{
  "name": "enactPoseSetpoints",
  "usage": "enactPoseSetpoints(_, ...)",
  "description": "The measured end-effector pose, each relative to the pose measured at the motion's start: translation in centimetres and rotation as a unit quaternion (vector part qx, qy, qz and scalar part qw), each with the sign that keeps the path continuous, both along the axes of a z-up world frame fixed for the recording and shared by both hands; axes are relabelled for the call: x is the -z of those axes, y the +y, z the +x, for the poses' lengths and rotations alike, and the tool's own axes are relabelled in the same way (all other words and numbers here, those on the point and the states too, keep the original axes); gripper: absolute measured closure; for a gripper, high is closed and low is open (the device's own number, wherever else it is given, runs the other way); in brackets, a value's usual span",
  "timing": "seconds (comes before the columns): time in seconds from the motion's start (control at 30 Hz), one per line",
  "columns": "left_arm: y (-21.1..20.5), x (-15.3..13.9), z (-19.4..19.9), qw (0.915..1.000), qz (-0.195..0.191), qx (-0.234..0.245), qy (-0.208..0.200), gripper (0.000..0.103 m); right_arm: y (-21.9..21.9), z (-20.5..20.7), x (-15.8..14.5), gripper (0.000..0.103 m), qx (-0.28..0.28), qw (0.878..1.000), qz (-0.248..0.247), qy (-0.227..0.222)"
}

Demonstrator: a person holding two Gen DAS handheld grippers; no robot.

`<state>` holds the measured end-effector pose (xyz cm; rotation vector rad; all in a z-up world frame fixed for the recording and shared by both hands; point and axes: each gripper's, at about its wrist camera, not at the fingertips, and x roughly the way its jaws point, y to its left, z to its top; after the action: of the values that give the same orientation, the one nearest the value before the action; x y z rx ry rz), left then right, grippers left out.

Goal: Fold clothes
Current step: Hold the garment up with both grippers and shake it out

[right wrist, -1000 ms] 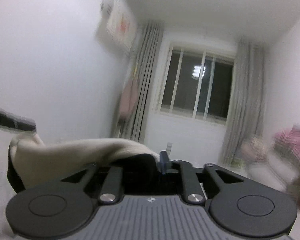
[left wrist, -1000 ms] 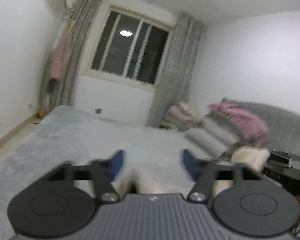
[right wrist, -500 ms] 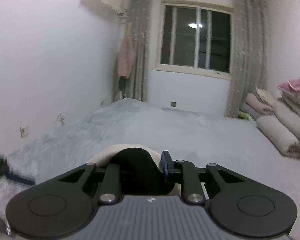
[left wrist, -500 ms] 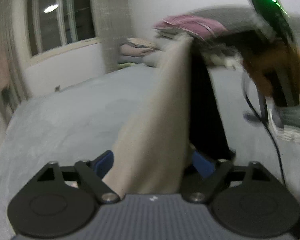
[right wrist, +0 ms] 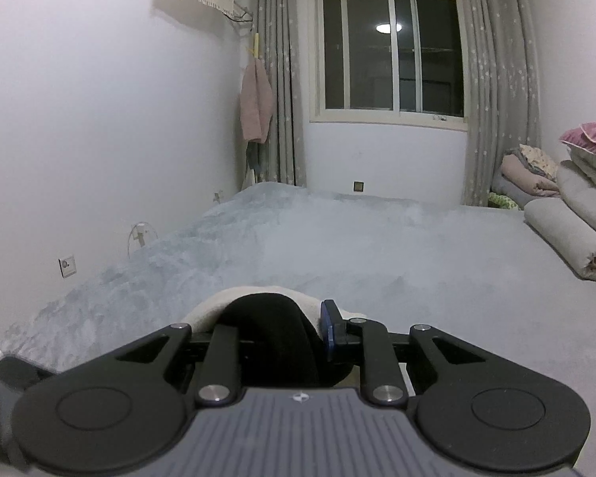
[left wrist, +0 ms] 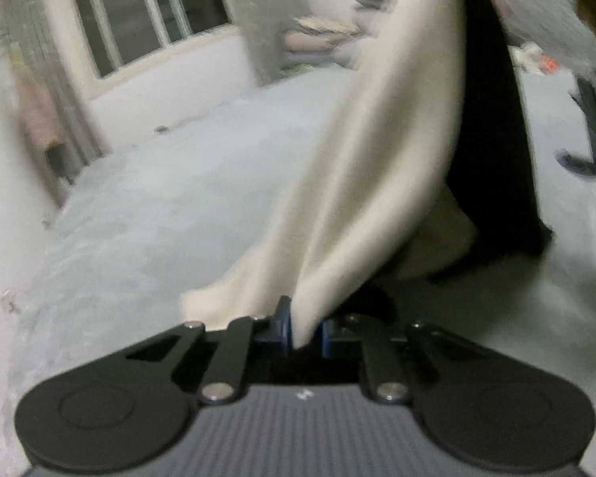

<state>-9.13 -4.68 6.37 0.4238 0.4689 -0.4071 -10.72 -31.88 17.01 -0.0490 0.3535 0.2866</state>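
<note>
A cream and black garment hangs stretched above the grey bed. My left gripper is shut on its lower cream edge, and the cloth runs up and to the right out of the frame. In the right wrist view my right gripper is shut on the bunched cream and black cloth, which covers its left finger. Only the blue right pad shows.
The grey bed fills the room up to the window wall. Rolled quilts and pillows are stacked at the right. A pink garment hangs by the curtain at the left. A wall socket sits low on the left wall.
My left gripper has gone from open to shut on the cream edge of the garment. My right gripper has lowered and tilted toward the bed, still holding the cloth.
</note>
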Motion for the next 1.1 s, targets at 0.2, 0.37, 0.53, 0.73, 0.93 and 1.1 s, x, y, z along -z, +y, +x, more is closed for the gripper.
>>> enactPoseSetpoints(0.2,3.1,-3.1,1.1,0.9931,-0.1,-0.06,-0.012,0.092,-0.7,0.3,0.0,0.082,-0.001,1.0,0.007,0.004)
enactPoseSetpoints(0.37,5.9,-5.8,1.5,0.9789,-0.173,-0.105,-0.028,0.093,-0.6,0.7,0.6,0.082,-0.011,1.0,-0.007,0.014)
enactPoseSetpoints(0.53,8.2,-9.4,0.4,0.9669,-0.224,-0.109,-0.055,0.093,0.6,1.5,2.3,0.081,-0.044,0.996,-0.055,0.048)
enactPoseSetpoints(0.73,9.7,-13.1,-1.3,0.9577,-0.256,-0.099,-0.086,0.093,1.6,0.2,1.8,0.093,-0.074,0.994,-0.071,0.02)
enactPoseSetpoints(0.93,11.0,-15.9,-3.7,0.9479,-0.278,-0.092,-0.125,0.093,0.6,-3.4,-2.2,0.093,-0.08,0.993,-0.04,-0.073)
enactPoseSetpoints(1.1,11.7,-18.4,-5.6,0.9425,-0.291,-0.077,-0.146,0.093,0.7,-6.3,-5.2,0.093,-0.073,0.988,-0.025,-0.133)
